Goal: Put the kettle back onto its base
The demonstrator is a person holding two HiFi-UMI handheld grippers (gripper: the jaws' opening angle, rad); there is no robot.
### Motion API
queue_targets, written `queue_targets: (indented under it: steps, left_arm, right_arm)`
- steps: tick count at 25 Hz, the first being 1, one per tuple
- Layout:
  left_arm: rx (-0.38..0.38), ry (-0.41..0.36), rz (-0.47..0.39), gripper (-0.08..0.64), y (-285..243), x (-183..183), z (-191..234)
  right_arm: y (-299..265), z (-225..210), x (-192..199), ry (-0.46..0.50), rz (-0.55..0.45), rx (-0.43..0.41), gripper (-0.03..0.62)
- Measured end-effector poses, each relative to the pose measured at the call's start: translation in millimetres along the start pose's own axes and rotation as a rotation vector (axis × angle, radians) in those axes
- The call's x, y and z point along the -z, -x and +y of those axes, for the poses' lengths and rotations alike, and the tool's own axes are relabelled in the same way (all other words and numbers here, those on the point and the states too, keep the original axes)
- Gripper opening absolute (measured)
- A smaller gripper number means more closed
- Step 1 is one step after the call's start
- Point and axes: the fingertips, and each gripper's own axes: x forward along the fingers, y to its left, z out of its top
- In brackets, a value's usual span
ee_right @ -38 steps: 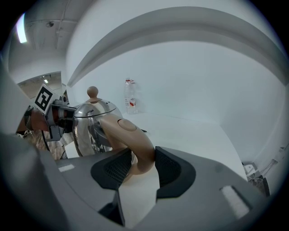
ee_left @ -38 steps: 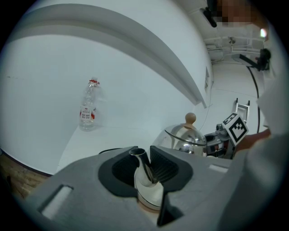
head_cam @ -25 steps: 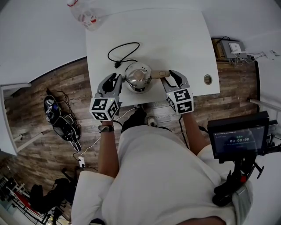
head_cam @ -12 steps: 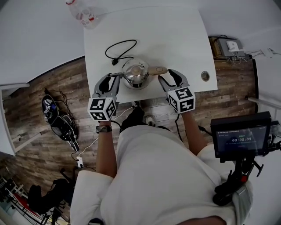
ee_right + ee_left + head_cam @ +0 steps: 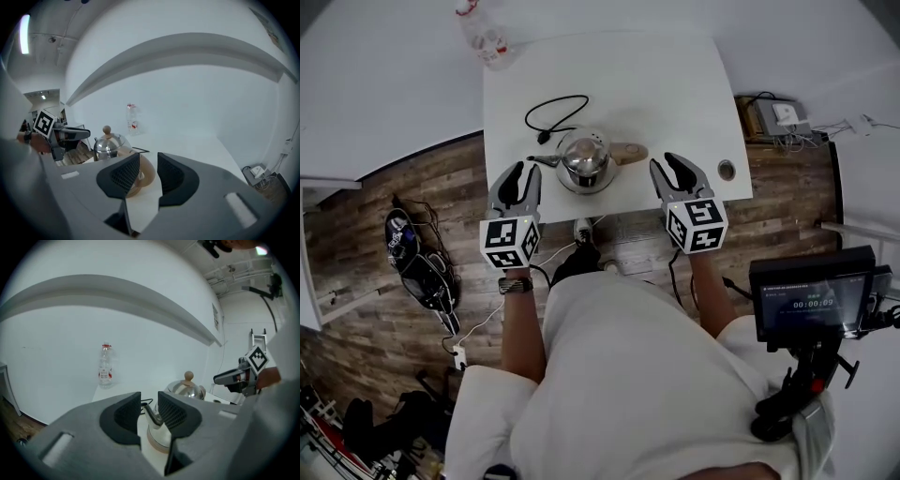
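Observation:
The steel kettle (image 5: 584,159) with a wooden knob and handle (image 5: 627,152) stands near the front edge of the white table (image 5: 675,84), on a round base whose black cord (image 5: 555,114) loops behind it. My left gripper (image 5: 520,175) hangs left of it and my right gripper (image 5: 672,167) right of it, both clear of the kettle. In the left gripper view the jaws (image 5: 149,411) are closing on nothing, with the kettle (image 5: 185,387) beyond them. In the right gripper view the jaws (image 5: 148,173) are also closing on nothing, and the kettle (image 5: 108,146) lies ahead to the left.
A plastic bottle (image 5: 483,33) stands at the table's far left corner. A cable hole (image 5: 727,170) sits at the front right corner. A monitor on a stand (image 5: 811,295) is at my right. Cables and gear (image 5: 417,258) lie on the wooden floor to the left.
Both grippers have let go of the kettle, drawn back toward me and risen. The kettle stays where it was set on the table.

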Motion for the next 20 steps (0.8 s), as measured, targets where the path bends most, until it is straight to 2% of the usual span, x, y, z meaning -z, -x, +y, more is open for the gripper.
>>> queue_targets:
  steps: [11,20]
  left_arm:
    - [0.046,-0.119,-0.205,0.005,-1,-111,-3]
    - [0.064,-0.216,-0.374,0.006,15,-200,-18]
  right_arm:
    - [10,13,-129,0.097,-0.286,0.02,0.017]
    - [36,30,-212,0.165,-0.44,0.033,0.002]
